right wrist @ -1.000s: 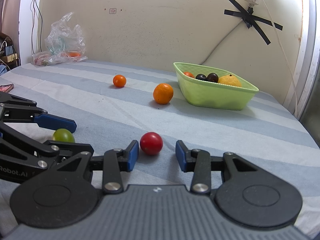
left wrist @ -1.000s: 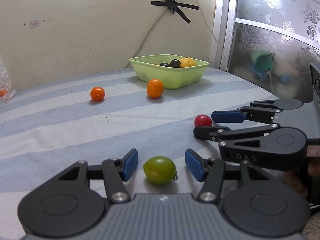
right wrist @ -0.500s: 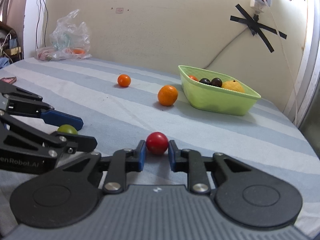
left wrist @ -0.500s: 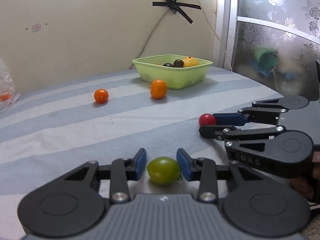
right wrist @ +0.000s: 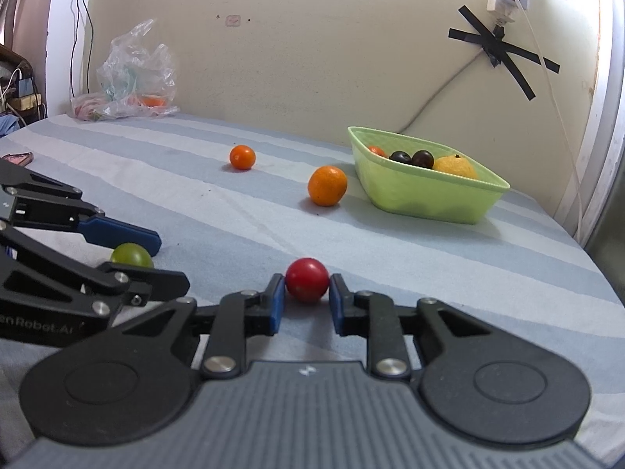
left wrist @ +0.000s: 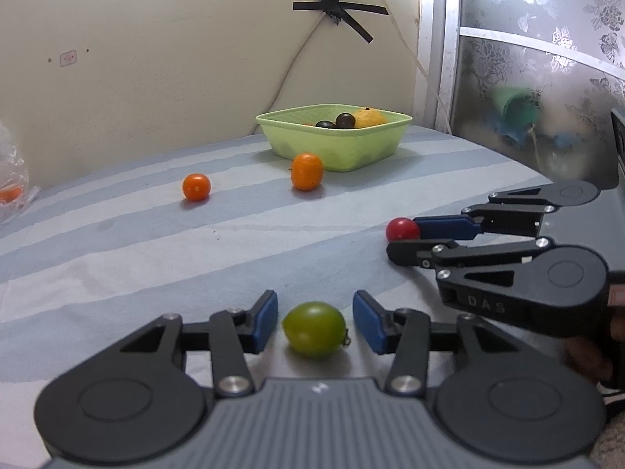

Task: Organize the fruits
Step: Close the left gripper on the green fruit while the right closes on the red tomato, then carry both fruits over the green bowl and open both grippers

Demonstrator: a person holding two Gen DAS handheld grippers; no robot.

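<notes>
A green tomato (left wrist: 314,329) lies on the striped cloth between the blue pads of my left gripper (left wrist: 315,305). Its jaws are opening, and a gap shows on each side of the fruit. My right gripper (right wrist: 306,285) is shut on a red tomato (right wrist: 306,279), with both pads touching it on the cloth. The left wrist view shows the right gripper (left wrist: 404,240) at the right with the red tomato (left wrist: 401,229) at its tips. The right wrist view shows the left gripper (right wrist: 168,262) and the green tomato (right wrist: 131,256) at the left.
A light green basket (right wrist: 429,199) holding dark plums and a yellow fruit stands at the back by the wall. An orange (right wrist: 327,185) sits just in front of it, and a small orange tomato (right wrist: 242,157) lies further left. A plastic bag (right wrist: 133,74) rests at the far left corner.
The right jaws came together onto the red tomato and stay there. The left jaws narrowed around the green tomato, then spread apart again. Neither hand shifted.
</notes>
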